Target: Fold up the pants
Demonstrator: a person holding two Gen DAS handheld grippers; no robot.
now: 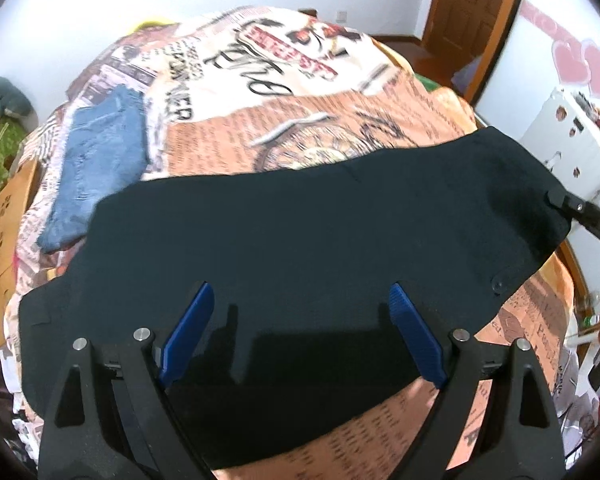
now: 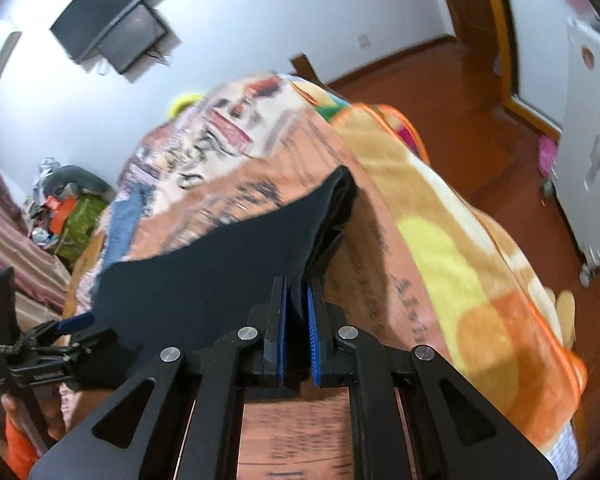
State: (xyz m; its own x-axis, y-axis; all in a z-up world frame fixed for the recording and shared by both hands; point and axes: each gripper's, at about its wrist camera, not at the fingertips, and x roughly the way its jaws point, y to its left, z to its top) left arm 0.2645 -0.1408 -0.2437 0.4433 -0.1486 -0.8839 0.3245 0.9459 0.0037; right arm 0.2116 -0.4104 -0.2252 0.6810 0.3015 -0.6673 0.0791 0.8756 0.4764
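Black pants [image 1: 300,232] lie spread across the printed blanket [image 1: 340,128]. Left gripper [image 1: 302,332] hovers above them, jaws wide apart. Right gripper [image 2: 296,320] clamps their raised edge.

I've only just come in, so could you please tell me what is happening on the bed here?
A person is folding a pair of dark pants spread on a bed covered by a printed blanket. The right tool is shut on one end of the pants, where the cloth lifts off the blanket. The left tool is open above the near part of the pants, gripping nothing. Blue jeans lie further back on the blanket.
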